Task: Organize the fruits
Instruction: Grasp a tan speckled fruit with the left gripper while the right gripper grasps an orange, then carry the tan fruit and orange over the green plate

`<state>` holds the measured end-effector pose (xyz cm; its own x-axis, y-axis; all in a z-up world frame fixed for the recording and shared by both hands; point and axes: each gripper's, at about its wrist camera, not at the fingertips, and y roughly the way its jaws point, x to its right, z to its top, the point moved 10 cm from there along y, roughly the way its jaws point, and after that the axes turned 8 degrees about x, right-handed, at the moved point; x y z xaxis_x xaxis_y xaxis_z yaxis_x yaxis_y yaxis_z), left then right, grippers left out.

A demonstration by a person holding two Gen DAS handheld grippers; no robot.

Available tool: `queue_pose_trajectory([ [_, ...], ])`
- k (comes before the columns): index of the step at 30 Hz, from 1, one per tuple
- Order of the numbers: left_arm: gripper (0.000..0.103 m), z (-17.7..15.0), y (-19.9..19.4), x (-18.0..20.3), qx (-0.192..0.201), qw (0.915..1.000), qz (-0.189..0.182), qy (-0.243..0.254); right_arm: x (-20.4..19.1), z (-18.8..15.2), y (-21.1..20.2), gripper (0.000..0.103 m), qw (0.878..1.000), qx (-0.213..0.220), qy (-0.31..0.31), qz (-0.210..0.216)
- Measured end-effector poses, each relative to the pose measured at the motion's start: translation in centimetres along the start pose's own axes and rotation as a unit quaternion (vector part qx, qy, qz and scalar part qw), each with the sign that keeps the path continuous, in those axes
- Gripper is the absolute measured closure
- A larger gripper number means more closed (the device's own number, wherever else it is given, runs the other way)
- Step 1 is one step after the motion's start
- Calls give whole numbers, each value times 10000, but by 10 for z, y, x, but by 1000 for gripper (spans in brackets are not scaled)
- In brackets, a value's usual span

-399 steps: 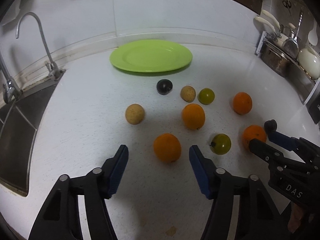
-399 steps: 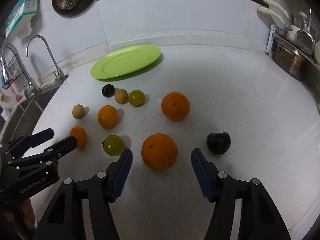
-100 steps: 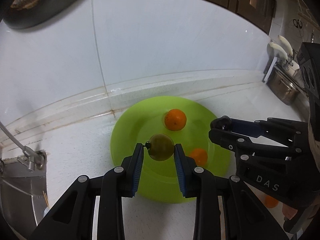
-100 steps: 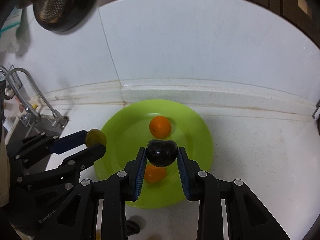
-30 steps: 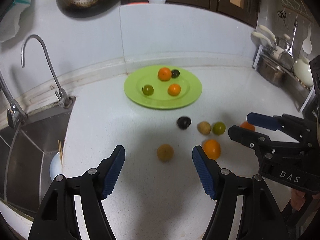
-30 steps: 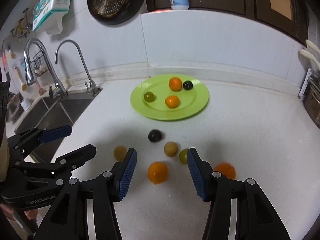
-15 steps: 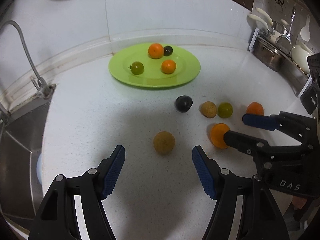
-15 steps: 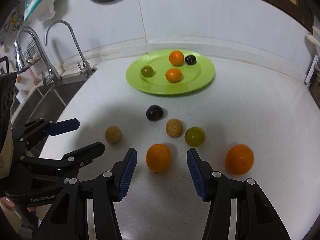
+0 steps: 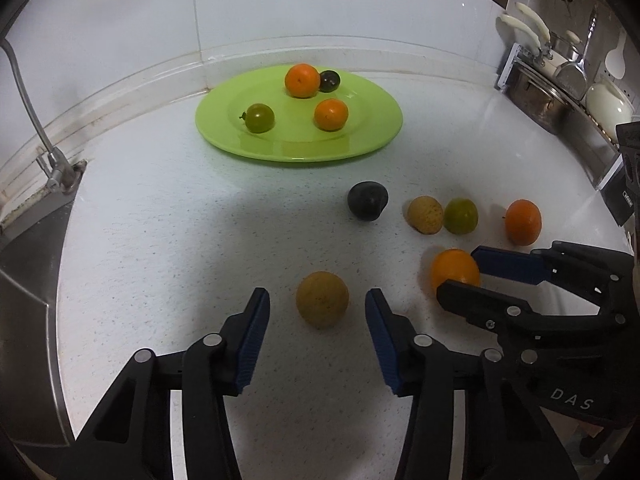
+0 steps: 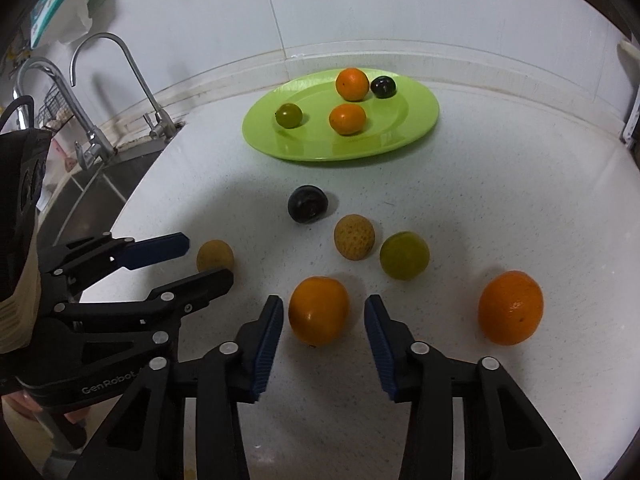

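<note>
A green plate (image 9: 372, 140) (image 10: 416, 128) at the back of the counter holds two oranges, a green fruit and a dark plum. My left gripper (image 9: 316, 320) is open around a tan round fruit (image 9: 322, 299) (image 10: 215, 256) on the counter. My right gripper (image 10: 322, 332) is open around an orange (image 10: 319, 310) (image 9: 454, 267). Loose on the counter are a dark plum (image 9: 367, 201) (image 10: 308, 203), a second tan fruit (image 9: 425, 214) (image 10: 354, 237), a green fruit (image 9: 461, 216) (image 10: 404, 255) and another orange (image 9: 523, 222) (image 10: 511, 307).
A sink with a tap (image 10: 120, 88) lies to the left, its edge (image 9: 56, 320) close to my left gripper. A rack with pots and utensils (image 9: 560, 88) stands at the right. The white wall rises behind the plate.
Both grippers have come down and forward toward the counter. The tan fruit now sits between the left fingers and the orange between the right fingers.
</note>
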<state>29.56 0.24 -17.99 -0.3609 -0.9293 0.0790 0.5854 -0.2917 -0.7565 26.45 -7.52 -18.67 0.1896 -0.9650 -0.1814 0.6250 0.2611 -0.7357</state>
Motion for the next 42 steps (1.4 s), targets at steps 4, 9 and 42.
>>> queue_pose_trajectory([
  [4,70,-1,4,2,-50,10000,-58,14,-2,-2,2,65,10000,-44,15,66],
  [9,75,0,5,4,-61,9999,-99,7,-4,-4,6,69,9999,-87,-3,95],
  [42,75,46,-54,8,804,9967,38,88,-10,42,-40,69,9976,648,-131,198],
])
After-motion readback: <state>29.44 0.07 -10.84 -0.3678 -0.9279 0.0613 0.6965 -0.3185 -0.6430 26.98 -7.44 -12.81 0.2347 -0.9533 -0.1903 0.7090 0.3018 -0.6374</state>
